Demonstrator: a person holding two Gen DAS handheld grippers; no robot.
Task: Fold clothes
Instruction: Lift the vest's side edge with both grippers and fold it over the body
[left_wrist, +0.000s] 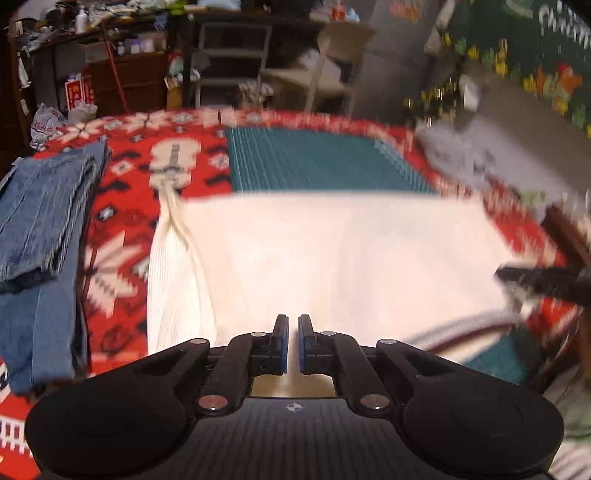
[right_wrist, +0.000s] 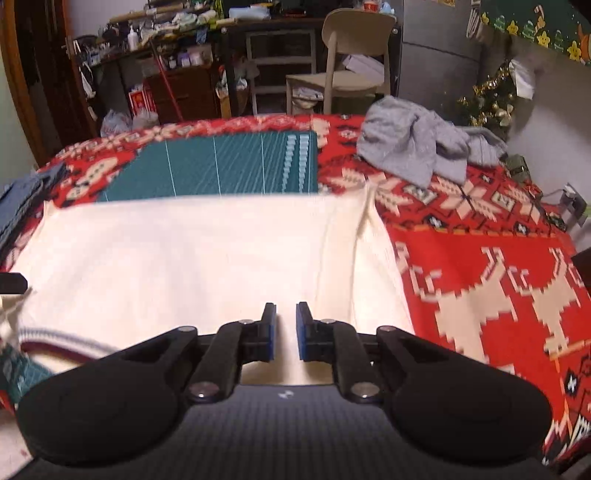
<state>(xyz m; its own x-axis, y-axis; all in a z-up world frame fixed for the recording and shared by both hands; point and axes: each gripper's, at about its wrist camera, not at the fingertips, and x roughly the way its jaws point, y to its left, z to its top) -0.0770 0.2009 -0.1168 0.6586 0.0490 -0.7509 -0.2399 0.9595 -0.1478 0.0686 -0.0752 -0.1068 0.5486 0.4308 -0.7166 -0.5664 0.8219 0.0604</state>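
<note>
A white knit garment (left_wrist: 332, 258) lies spread on the table, its far edge a straight line; it also fills the middle of the right wrist view (right_wrist: 192, 258). A striped hem (right_wrist: 62, 338) shows at its near side. My left gripper (left_wrist: 293, 325) is low over the garment's near part, fingers almost together with white fabric in the thin gap. My right gripper (right_wrist: 286, 314) stands the same way near the garment's right side, its gap slightly wider and filled with white cloth. Each gripper's black tip shows at the edge of the other's view.
A red patterned tablecloth (right_wrist: 480, 258) covers the table, with a teal cutting mat (right_wrist: 221, 166) beyond the garment. Folded blue jeans (left_wrist: 40, 221) lie at the left. A crumpled grey garment (right_wrist: 413, 147) sits at the far right. A chair (right_wrist: 351, 55) and cluttered shelves stand behind.
</note>
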